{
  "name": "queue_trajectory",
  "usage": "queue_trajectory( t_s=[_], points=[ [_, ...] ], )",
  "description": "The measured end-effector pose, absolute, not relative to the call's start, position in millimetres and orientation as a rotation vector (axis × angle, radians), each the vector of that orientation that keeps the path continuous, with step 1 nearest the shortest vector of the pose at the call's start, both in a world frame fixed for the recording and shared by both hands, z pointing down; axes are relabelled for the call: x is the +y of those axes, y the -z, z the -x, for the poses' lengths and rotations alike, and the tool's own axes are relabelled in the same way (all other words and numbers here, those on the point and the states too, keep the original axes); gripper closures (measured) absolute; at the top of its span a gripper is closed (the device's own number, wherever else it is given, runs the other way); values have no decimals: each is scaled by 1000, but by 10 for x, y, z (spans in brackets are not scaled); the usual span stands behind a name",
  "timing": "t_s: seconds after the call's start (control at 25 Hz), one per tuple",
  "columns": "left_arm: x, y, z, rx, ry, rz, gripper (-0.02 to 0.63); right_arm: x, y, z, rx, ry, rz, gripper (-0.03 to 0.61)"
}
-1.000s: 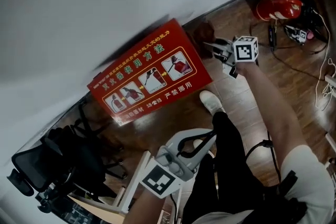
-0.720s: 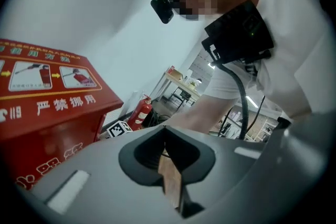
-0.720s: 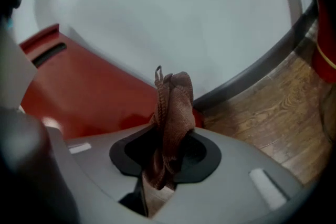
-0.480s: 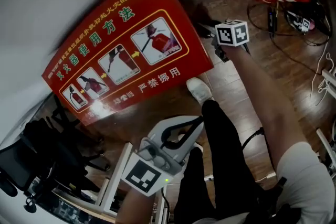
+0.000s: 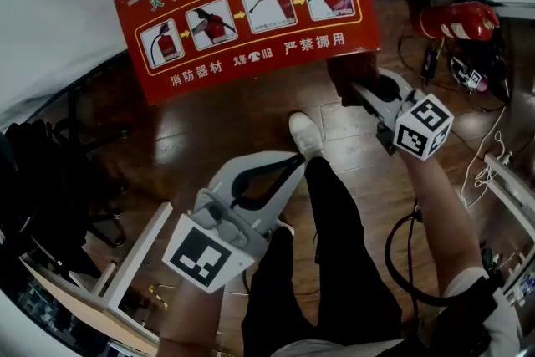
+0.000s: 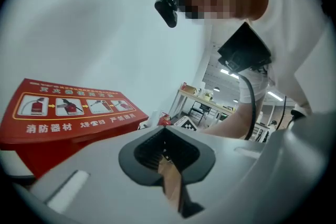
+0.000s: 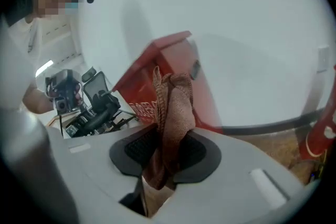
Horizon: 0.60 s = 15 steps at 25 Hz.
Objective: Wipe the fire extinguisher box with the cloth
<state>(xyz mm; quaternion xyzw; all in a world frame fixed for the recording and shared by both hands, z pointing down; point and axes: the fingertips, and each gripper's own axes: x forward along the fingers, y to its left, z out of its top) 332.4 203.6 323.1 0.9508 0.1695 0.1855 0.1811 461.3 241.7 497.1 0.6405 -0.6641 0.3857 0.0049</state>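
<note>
Since the head view a second ago, the fire extinguisher box (image 5: 251,4) has swung from a steep slant to nearly level across the top of that view. The right tool (image 5: 358,86) has come round from beside the box's right edge to just below its lower right corner. The camera turned as well, so part of that shift is only the viewpoint. Even so, my judgement is that the wiping stroke is at or near its start, with the broad labelled face left of the tool not yet covered.

In the right gripper view the right tool's jaws are pressed together on the cloth (image 7: 173,107) – a brown, bunched strip that stands up from between the dark pads. Straight ahead of the tool and close behind the cloth rises the box's red side (image 7: 157,68). From above, the cloth (image 5: 347,71) overlaps the box's bottom corner, though whether it really presses on the metal I cannot tell.

The left tool (image 5: 292,163) hangs low and well back from the box, over the wooden floor (image 5: 209,130) beside the person's shoe (image 5: 305,134). Its own view shows the jaws drawn together with only a thin slit left and nothing held – just a sliver of floor showing through. From there the box (image 6: 68,113) lies ahead and off to the left. A red fire extinguisher (image 5: 456,19) lies on the floor beyond the right tool, to its right.
</note>
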Motion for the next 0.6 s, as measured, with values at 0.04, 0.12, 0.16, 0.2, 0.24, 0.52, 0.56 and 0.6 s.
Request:
queue_trajectory(
  t_s=[0.04,0.12,0.16,0.2,0.24,0.52,0.56,0.6],
  points=[
    [2010,-3183,-3257,456,-501,-2696,614,2352,-4819,-4510,-2105,-1163,-1984,477],
    [1971,-3108,-3112,417,-462,-2703,614,2210,-4638,-4337,-2140,-1108,-1942,477],
    [1956,-3087,-3034,404,-448,-2706,614,2135,-4616,-4273,-2151,-1096,-1928,477],
    [1942,-3079,-2958,394,-439,-2709,614,2063,-4639,-4232,-2156,-1085,-1916,477],
    [1927,-3085,-2886,382,-432,-2712,614,1996,-4706,-4215,-2151,-1071,-1905,477],
    [1797,-3351,-2540,265,-429,-2765,614,1758,-5790,-4315,-2028,-1106,-1833,477],
    [1772,-3410,-2509,235,-422,-2762,614,1740,-5978,-4315,-2008,-1128,-1814,477],
    [1735,-3469,-2480,206,-409,-2757,614,1717,-6171,-4306,-1986,-1147,-1799,477]
  ],
)
